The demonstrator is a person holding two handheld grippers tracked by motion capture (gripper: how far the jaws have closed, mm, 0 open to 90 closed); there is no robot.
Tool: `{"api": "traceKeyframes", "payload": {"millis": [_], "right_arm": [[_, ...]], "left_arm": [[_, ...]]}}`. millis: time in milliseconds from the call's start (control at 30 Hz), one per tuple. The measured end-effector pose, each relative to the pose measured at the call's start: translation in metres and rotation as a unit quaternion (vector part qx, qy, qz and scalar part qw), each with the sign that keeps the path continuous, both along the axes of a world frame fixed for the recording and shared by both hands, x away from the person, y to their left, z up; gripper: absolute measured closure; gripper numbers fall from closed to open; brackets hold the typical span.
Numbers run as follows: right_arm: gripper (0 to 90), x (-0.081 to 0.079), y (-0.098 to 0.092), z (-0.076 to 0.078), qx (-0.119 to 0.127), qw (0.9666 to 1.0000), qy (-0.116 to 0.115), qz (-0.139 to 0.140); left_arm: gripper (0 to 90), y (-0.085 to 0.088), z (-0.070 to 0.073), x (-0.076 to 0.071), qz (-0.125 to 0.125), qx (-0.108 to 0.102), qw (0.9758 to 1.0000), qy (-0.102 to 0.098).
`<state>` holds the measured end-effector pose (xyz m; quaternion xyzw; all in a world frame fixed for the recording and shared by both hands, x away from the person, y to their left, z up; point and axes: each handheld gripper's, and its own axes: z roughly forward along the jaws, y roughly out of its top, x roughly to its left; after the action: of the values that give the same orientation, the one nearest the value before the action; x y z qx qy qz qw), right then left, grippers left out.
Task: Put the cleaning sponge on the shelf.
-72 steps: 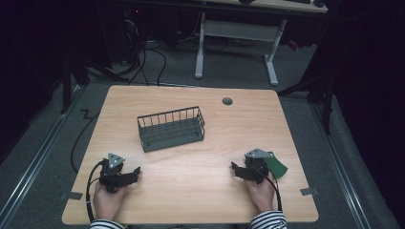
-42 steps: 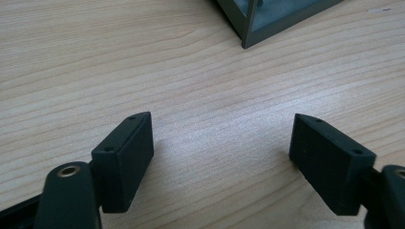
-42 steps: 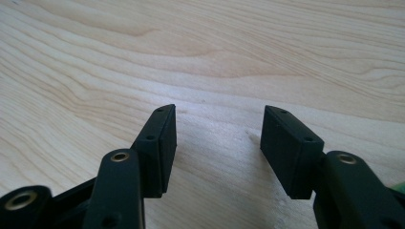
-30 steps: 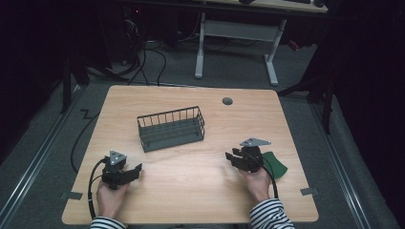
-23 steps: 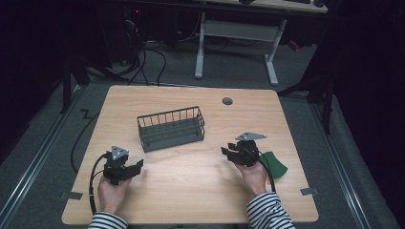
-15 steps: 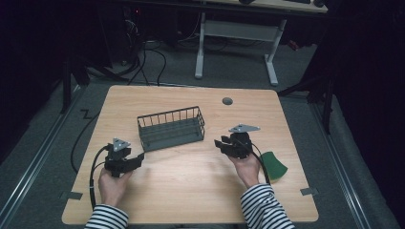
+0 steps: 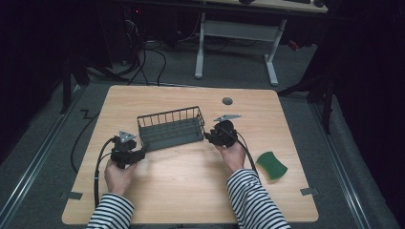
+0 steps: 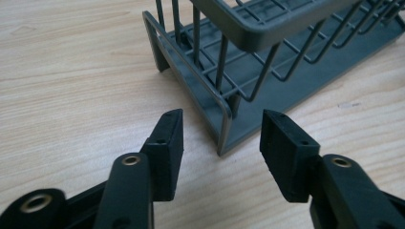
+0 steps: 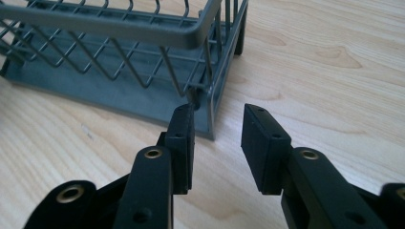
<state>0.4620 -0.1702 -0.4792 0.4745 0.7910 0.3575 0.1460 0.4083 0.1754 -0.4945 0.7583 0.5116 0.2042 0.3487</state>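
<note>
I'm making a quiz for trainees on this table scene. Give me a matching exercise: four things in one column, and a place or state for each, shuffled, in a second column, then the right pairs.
Things:
1. wire basket
2. green sponge
3. left gripper
4. right gripper

Places or states:
A. jaws apart on either side of the basket's near right corner
B. lies alone near the table's right edge
C. jaws apart on either side of the basket's near left corner
D. stands between the two grippers, mid-table

Pairs: 1-D, 2-B, 3-C, 4-A

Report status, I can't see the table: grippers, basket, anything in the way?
Both grippers closing, nothing gripped: left gripper, right gripper. Wire basket upright between them. Sponge off aside.
</note>
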Motion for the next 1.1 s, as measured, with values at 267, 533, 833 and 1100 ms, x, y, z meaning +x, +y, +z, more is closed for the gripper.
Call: {"api": "traceKeyframes", "payload": {"millis": [267, 533, 833, 1100], "right_arm": [[70.8, 0.012, 0.010, -0.010, -0.010, 0.9999, 0.012, -0.005], [79.4, 0.017, 0.017, -0.013, -0.021, 0.9997, 0.012, -0.003], [86.3, 0.016, 0.017, -0.014, -0.025, 0.9997, 0.005, 0.004], [86.6, 0.013, 0.015, -0.012, -0.033, 0.9994, 0.010, 0.008]], "left_arm": [[59.9, -0.001, -0.005, 0.005, 0.002, -0.011, 0.9999, 0.001], [72.1, -0.001, -0.008, 0.008, -0.004, -0.023, 0.9997, 0.004], [84.6, -0.001, -0.010, 0.010, -0.014, -0.026, 0.9995, 0.012], [85.5, -0.003, -0.009, 0.007, -0.033, -0.017, 0.9992, 0.013]]}}
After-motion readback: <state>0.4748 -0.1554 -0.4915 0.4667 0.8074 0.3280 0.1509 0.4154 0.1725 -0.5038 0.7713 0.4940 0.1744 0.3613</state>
